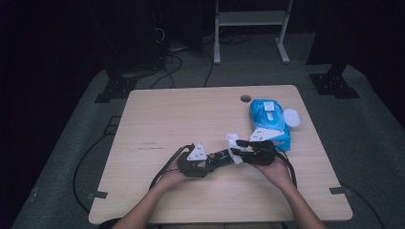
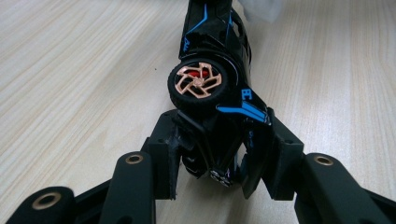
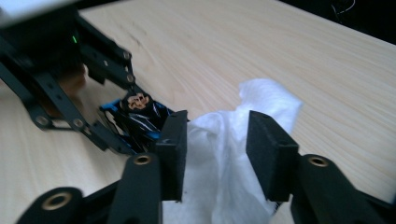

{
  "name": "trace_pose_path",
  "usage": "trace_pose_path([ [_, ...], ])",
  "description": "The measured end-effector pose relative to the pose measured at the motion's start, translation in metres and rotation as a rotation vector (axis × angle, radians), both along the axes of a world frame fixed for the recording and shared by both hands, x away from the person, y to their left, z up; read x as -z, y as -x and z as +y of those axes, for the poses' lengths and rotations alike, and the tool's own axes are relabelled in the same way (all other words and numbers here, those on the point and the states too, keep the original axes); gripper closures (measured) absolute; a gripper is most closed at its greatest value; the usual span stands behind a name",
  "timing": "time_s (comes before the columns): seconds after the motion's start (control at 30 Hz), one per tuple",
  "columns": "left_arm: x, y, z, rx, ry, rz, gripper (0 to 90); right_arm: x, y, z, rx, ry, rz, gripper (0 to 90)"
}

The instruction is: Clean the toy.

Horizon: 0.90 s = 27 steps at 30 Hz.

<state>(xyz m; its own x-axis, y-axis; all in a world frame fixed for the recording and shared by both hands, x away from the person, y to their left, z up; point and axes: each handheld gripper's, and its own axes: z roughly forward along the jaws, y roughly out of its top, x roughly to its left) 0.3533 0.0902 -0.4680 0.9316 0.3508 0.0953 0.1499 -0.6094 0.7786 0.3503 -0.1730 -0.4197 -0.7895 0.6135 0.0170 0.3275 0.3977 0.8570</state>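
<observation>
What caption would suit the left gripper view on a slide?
Left gripper's fingers clamp the black-and-blue toy car on the wooden table.

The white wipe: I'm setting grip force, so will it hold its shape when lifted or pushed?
Probably not. The white wipe looks crumpled and folded between the right gripper, so it likely flops and squashes. It seems thin and light, so a push would likely bunch it against the toy car rather than slide it.

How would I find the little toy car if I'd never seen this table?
Start at the wooden table and look near its front middle, where the two hands meet. The toy car lies between them, pinched by the left tool. It is black with blue stripes and coppery wheels, unlike the white wipe beside it.
</observation>
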Motion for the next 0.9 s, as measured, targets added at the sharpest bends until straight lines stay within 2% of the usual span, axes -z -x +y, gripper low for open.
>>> trace_pose_path([
  [0.1, 0.0, -0.001, 0.0, -0.003, 0.002, 0.002, 54.4, 0.008, -0.003, 0.011, -0.001, 0.054, -0.016, 58.6],
  [0.13, 0.0, -0.001, 0.001, 0.0, 0.004, 0.005, 54.8, 0.01, -0.004, 0.013, 0.018, 0.051, -0.025, 67.3],
  [0.23, 0.0, -0.001, 0.0, 0.0, 0.003, 0.002, 55.3, 0.01, -0.003, 0.01, 0.065, 0.03, -0.011, 80.8],
  [0.4, -0.001, 0.001, -0.001, 0.009, -0.004, -0.009, 56.1, 0.007, -0.004, 0.0, 0.143, 0.032, -0.006, 84.2],
  [0.43, -0.001, 0.001, -0.001, 0.01, -0.003, -0.009, 56.3, 0.006, -0.004, -0.001, 0.144, 0.018, 0.009, 84.4],
  [0.5, -0.001, 0.001, -0.001, 0.008, 0.001, -0.005, 56.3, 0.004, -0.003, 0.002, 0.132, -0.004, 0.025, 84.5],
  [0.57, -0.001, 0.0, -0.001, 0.007, 0.002, -0.008, 56.3, 0.0, 0.006, 0.013, 0.118, -0.002, -0.028, 84.5],
  [0.6, -0.001, 0.0, -0.001, 0.004, 0.005, -0.004, 56.3, -0.003, 0.01, 0.021, 0.094, 0.013, -0.056, 84.5],
  [0.67, -0.001, 0.0, -0.001, 0.004, 0.005, -0.002, 56.3, -0.006, 0.017, 0.036, 0.052, 0.021, -0.074, 84.5],
  [0.77, 0.0, 0.0, -0.001, -0.001, 0.008, -0.002, 56.2, -0.001, 0.02, 0.059, -0.03, -0.007, -0.024, 84.5],
  [0.8, 0.0, 0.001, -0.001, -0.002, 0.008, -0.003, 56.2, 0.004, 0.02, 0.067, -0.047, 0.014, -0.014, 84.4],
  [0.83, 0.0, 0.001, -0.001, -0.005, 0.001, -0.006, 56.2, 0.008, 0.02, 0.073, -0.057, 0.04, -0.019, 84.4],
  [0.9, 0.0, 0.0, 0.0, -0.004, 0.004, -0.008, 56.7, 0.011, 0.022, 0.074, -0.059, 0.044, -0.051, 84.4],
])
